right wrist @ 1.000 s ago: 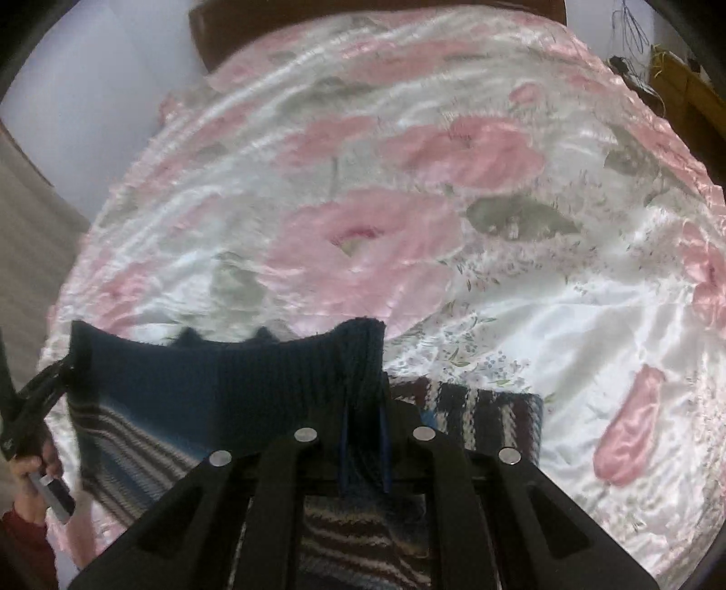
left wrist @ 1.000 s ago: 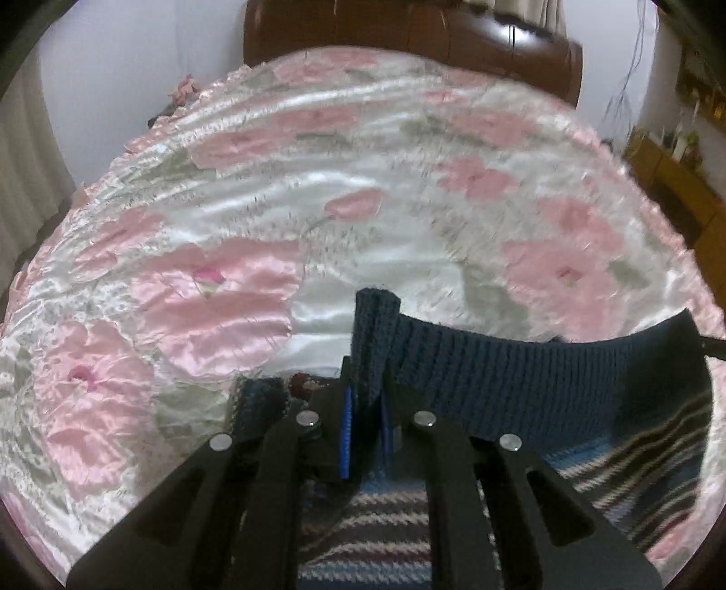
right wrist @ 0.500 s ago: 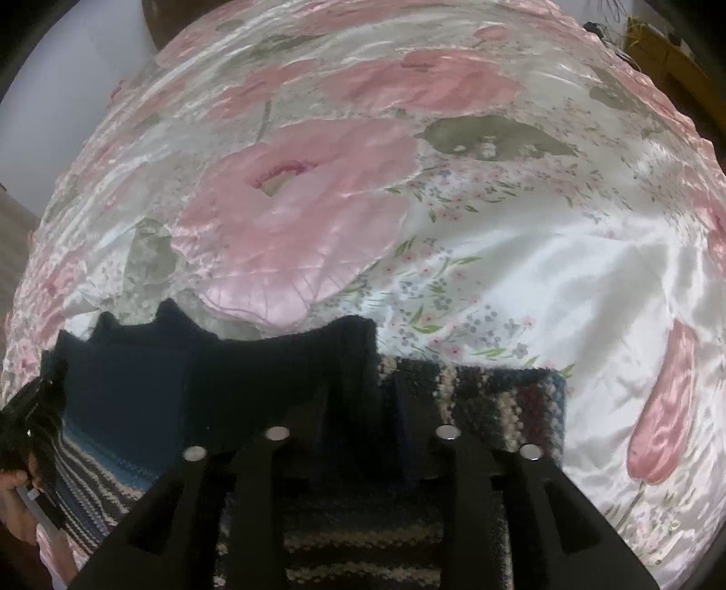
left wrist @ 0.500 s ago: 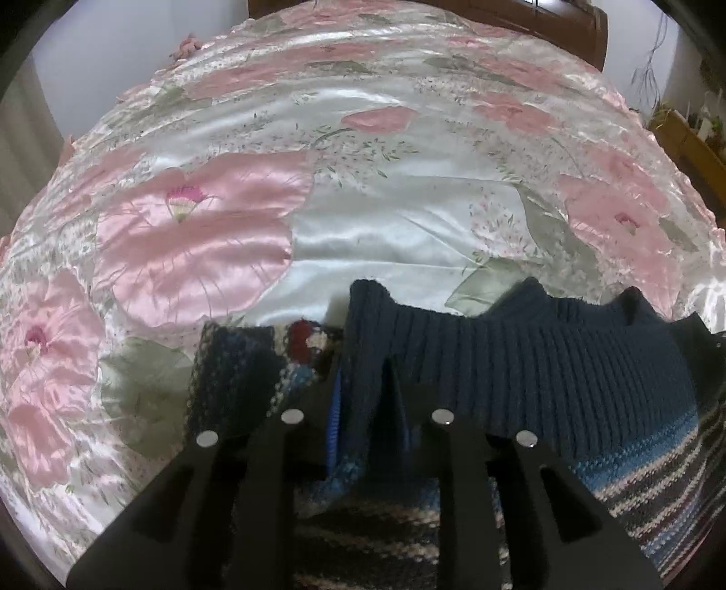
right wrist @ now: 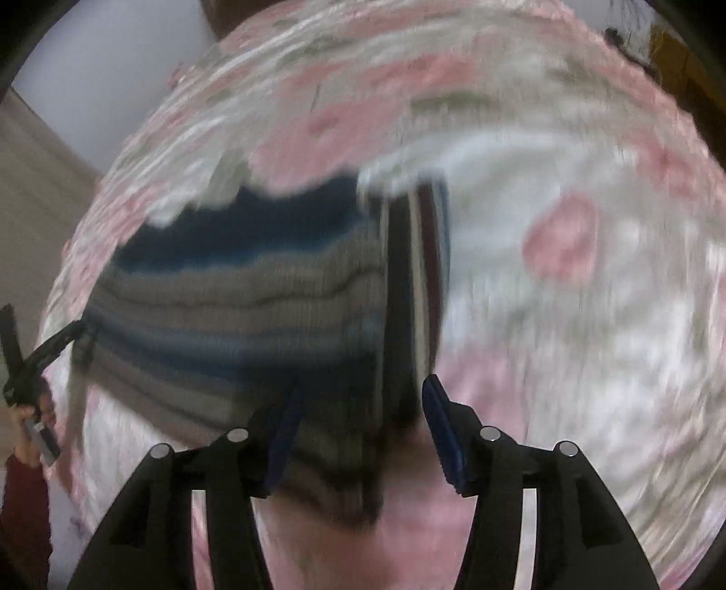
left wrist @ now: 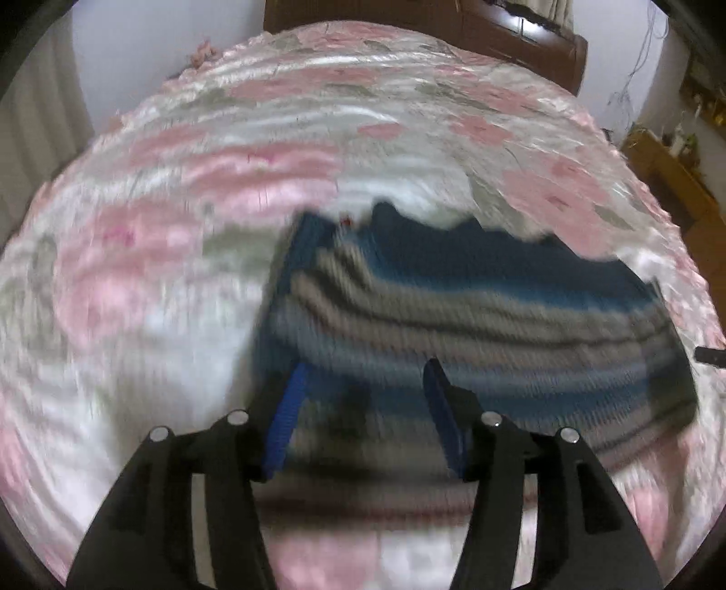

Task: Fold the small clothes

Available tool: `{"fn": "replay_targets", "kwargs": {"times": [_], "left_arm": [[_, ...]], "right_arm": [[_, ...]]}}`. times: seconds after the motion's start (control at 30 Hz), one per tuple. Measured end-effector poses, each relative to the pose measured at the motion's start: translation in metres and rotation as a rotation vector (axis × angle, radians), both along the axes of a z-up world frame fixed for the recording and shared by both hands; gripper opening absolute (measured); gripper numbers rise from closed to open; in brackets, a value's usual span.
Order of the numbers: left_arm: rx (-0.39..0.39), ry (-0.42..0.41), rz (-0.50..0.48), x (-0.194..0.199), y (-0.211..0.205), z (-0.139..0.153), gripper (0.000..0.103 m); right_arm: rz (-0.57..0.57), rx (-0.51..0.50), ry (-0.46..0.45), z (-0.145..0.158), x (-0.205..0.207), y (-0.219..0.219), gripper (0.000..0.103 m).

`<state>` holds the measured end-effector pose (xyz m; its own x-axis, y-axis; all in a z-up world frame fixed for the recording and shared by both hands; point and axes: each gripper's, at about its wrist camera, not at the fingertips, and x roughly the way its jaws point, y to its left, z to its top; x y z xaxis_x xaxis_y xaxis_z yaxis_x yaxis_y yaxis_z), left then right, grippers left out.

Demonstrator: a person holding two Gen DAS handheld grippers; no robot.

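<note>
Item: striped knit garment [left wrist: 476, 317], navy band along its far edge, grey, blue and dark stripes nearer. Lies folded on the bed, on a satin bedspread [left wrist: 181, 227] printed with pink flowers. Both views are motion-blurred; fine detail cannot be told.

Containers: none seen; the garment rests directly on the bedspread.

Left hand-held gripper [left wrist: 365, 390]: jaws spread wide, blue pads [left wrist: 288, 417] apart, nothing between them. It sits over the near left corner of the garment; whether it touches the cloth cannot be told.

Right hand-held gripper [right wrist: 360, 408]: jaws likewise wide apart and empty, above the garment's near right edge, where a folded-over part with lengthwise stripes [right wrist: 422, 272] lies along the right side.

View differences: the left wrist view alone shows a dark wooden headboard [left wrist: 408, 22] at the far end of the bed and wooden furniture [left wrist: 671, 181] at far right. The right wrist view alone shows the person's hand [right wrist: 34, 413] in a red sleeve [right wrist: 22, 513] at far left, holding the other tool.
</note>
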<state>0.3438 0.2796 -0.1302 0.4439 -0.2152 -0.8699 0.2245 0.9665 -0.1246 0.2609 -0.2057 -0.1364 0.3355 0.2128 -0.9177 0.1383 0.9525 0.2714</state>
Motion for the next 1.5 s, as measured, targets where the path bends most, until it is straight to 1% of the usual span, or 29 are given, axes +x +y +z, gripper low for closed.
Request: {"fn": "replay_targets", "kwargs": {"times": [0.07, 0.13, 0.2, 0.23, 0.3, 0.37, 0.43, 0.53, 0.57, 0.6, 0.67, 0.7, 0.73, 0.8, 0.87, 0.9, 0.97, 1.0, 1.03, 1.07, 1.1, 1.13, 1.2, 1.27, 1.33, 1.37, 1.4, 1.43, 1.5], "left_arm": [[0.038, 0.005, -0.022, -0.019, -0.005, -0.006, 0.054], [0.047, 0.02, -0.041, -0.028, -0.01, -0.012, 0.054], [0.034, 0.04, -0.024, -0.031, -0.011, -0.018, 0.055], [0.028, 0.048, -0.018, -0.031, -0.011, -0.02, 0.055], [0.026, 0.061, 0.0, -0.032, -0.009, -0.024, 0.056], [0.027, 0.072, 0.004, -0.03, -0.009, -0.026, 0.056], [0.043, 0.079, -0.006, -0.029, -0.01, -0.027, 0.056], [0.035, 0.086, -0.005, -0.025, -0.01, -0.027, 0.056], [0.029, 0.093, 0.0, -0.025, -0.009, -0.029, 0.057], [0.023, 0.105, 0.012, -0.024, -0.007, -0.034, 0.057], [0.026, 0.111, 0.016, -0.024, -0.007, -0.042, 0.057], [0.03, 0.108, 0.016, -0.024, -0.008, -0.044, 0.057], [0.035, 0.096, 0.013, -0.026, -0.009, -0.045, 0.057], [0.046, 0.088, 0.005, -0.028, -0.01, -0.043, 0.058], [0.029, 0.085, 0.008, -0.03, -0.009, -0.033, 0.058], [0.006, 0.073, 0.01, -0.032, -0.009, -0.024, 0.058], [-0.041, 0.033, 0.002, -0.035, -0.011, -0.005, 0.058], [-0.055, 0.016, -0.003, -0.035, -0.013, 0.002, 0.06], [-0.061, 0.005, -0.009, -0.031, -0.02, 0.011, 0.066], [-0.042, 0.019, -0.015, -0.025, -0.029, 0.015, 0.07], [-0.024, 0.039, -0.022, -0.019, -0.037, 0.016, 0.071], [-0.014, 0.065, -0.028, -0.009, -0.048, 0.016, 0.071], [-0.038, 0.081, -0.023, 0.008, -0.066, 0.013, 0.071], [-0.041, 0.105, -0.019, 0.024, -0.078, 0.006, 0.071], [-0.075, 0.118, -0.031, 0.034, -0.089, -0.001, 0.071], [-0.091, 0.117, -0.041, 0.037, -0.094, -0.004, 0.073], [-0.089, 0.106, -0.056, 0.039, -0.099, -0.008, 0.075], [-0.077, 0.096, -0.061, 0.038, -0.104, -0.011, 0.076], [-0.045, 0.078, -0.064, 0.038, -0.109, -0.02, 0.076]], "right_arm": [[0.01, 0.014, 0.022, -0.011, -0.019, 0.003, 0.055], [0.027, 0.026, 0.022, -0.019, -0.03, 0.009, 0.053], [0.022, 0.071, 0.026, -0.028, -0.033, 0.013, 0.044], [0.023, 0.078, 0.046, -0.033, -0.033, 0.017, 0.039], [0.031, 0.032, 0.071, -0.038, -0.032, 0.025, 0.035], [0.039, 0.028, 0.075, -0.034, -0.031, 0.028, 0.022], [0.042, 0.041, 0.063, -0.023, -0.032, 0.025, 0.014], [0.038, 0.046, 0.037, -0.007, -0.035, 0.017, 0.012], [0.034, 0.044, 0.042, -0.007, -0.035, 0.017, 0.012], [0.028, 0.034, 0.069, -0.013, -0.035, 0.017, 0.012], [0.028, 0.014, 0.126, -0.034, -0.034, 0.022, 0.012], [0.026, 0.011, 0.139, -0.041, -0.035, 0.023, 0.012], [0.024, 0.007, 0.139, -0.046, -0.035, 0.025, 0.012], [0.033, 0.007, 0.136, -0.045, -0.033, 0.026, 0.014], [0.035, 0.023, 0.13, -0.038, -0.033, 0.024, 0.019], [0.027, 0.027, 0.121, -0.028, -0.033, 0.021, 0.021], [0.02, 0.01, 0.065, -0.007, -0.031, 0.016, 0.027], [0.015, 0.004, 0.029, 0.007, -0.027, 0.012, 0.03], [0.011, 0.003, 0.003, 0.015, -0.022, 0.01, 0.036], [0.004, -0.004, -0.021, 0.024, -0.013, 0.008, 0.04], [0.001, -0.01, -0.031, 0.027, -0.005, 0.006, 0.041], [0.003, -0.012, -0.028, 0.028, 0.012, 0.006, 0.042], [0.004, -0.01, -0.016, 0.024, 0.035, 0.005, 0.042], [-0.003, -0.004, 0.007, 0.013, 0.062, 0.005, 0.042], [-0.005, -0.015, 0.022, 0.003, 0.078, 0.006, 0.043], [-0.001, -0.019, 0.03, -0.003, 0.087, 0.007, 0.044], [0.004, -0.023, 0.035, -0.008, 0.09, 0.006, 0.045], [0.006, -0.037, 0.042, -0.013, 0.096, 0.006, 0.048], [0.005, -0.054, 0.06, -0.023, 0.105, 0.004, 0.049]]}}
